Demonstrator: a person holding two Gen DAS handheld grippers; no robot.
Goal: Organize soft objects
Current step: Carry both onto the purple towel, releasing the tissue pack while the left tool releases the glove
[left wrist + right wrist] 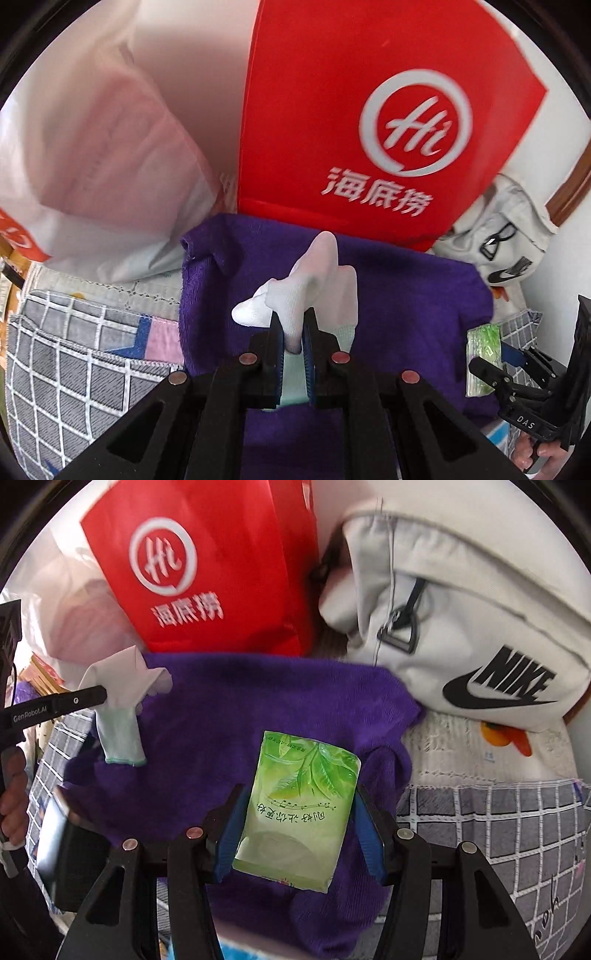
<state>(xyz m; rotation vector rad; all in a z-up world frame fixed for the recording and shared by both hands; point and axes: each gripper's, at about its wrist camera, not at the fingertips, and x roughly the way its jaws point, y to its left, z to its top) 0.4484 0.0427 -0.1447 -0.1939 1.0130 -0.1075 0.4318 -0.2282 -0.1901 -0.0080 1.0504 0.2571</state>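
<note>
— Blue-padded fingers of the left gripper (293, 341) are clenching a white sock (291, 295), which is sticking up over the purple towel (406, 295).

— And the right gripper (301, 827)?

— It is grasping a green tissue pack (299, 808) between its pads, above the same towel. In the left view that pack is showing at 3 o'clock.

— What is sitting behind?

— At 12 o'clock a red bag (351, 92) is standing just beyond the towel. A white Nike bag (461, 627) is lying at 2 o'clock in the right view, and a grey checked sheet (517, 830) is spreading underneath everything.

— The sock's cuff?

— Pale green, hanging down at 9 o'clock in the right view.
</note>
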